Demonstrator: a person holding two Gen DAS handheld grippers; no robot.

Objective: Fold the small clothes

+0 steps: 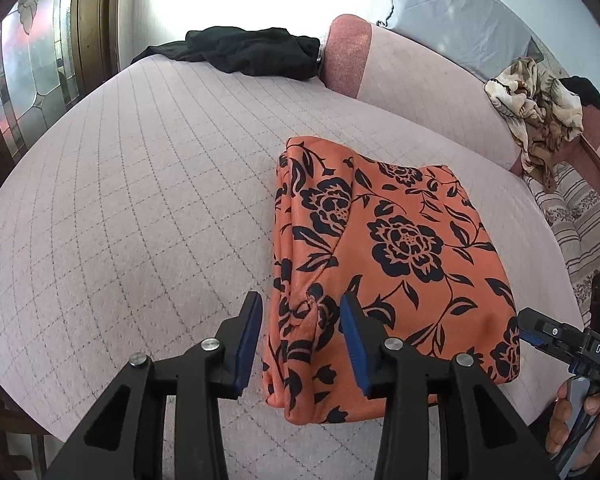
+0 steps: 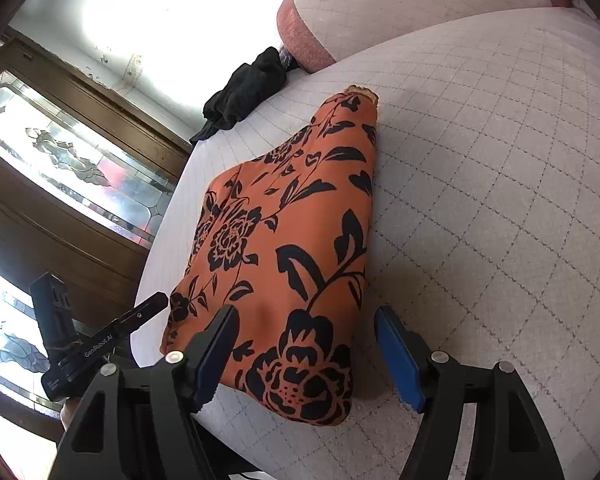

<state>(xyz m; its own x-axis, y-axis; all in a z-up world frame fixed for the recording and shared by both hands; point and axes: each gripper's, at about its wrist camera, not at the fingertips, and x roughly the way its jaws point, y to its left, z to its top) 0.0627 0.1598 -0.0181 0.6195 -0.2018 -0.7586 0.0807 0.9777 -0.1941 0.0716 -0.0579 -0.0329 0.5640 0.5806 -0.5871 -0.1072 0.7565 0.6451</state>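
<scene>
pale pink quilted mattress [image 1: 140,200] fills both views, wood-framed patterned glass door [image 1: 28,80] past its far edge, blown-out bright wall behind. one orange floral garment [image 1: 388,248], folded, lies flat near the mattress's near edge. one black garment [image 1: 244,50] bunched at the far edge, one beige patterned cloth [image 1: 540,116] heaped beside a pink bolster [image 1: 348,56]. left gripper [image 1: 300,320] partly open, pads off the fabric; right gripper [image 2: 308,352] wide open, holding nothing. hand [image 1: 580,420] cut off by frame.
</scene>
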